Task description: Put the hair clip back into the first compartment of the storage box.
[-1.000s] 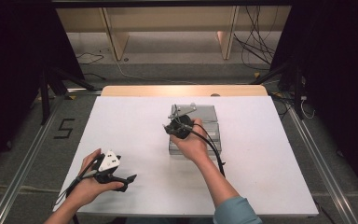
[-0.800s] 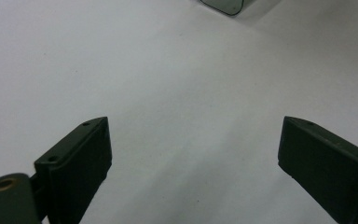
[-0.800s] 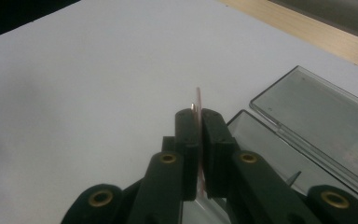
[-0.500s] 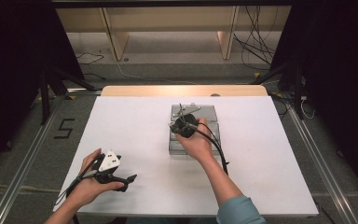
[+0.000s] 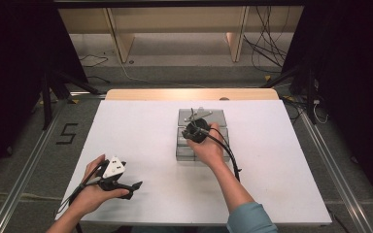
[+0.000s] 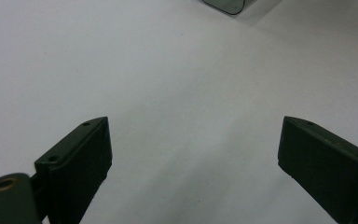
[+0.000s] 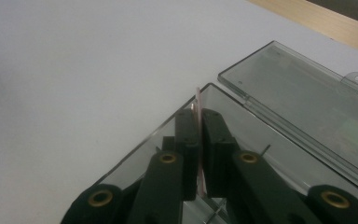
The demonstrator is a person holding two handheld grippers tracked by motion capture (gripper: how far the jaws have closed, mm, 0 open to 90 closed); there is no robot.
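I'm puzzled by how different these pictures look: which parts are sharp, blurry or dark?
High view: the white table is brightly lit, the surroundings nearly black. Left gripper view: the near jaws look soft, the tabletop even and shadowless. Right gripper view: the clear box is fairly sharp, with faint sheen on its lid.

Table (image 5: 141,131) spans middle of high view; floor with cables behind and beside it. Case (image 5: 201,145) on table, right of centre, toward far edge; lid (image 7: 303,102) open, lying flat behind base, touching it. Right gripper (image 5: 194,127) over case base, jaws closed on thin sheet (image 7: 198,100) standing inside base. Left gripper (image 5: 135,185) near front-left corner, low over bare tabletop, jaws wide apart, well apart from case.
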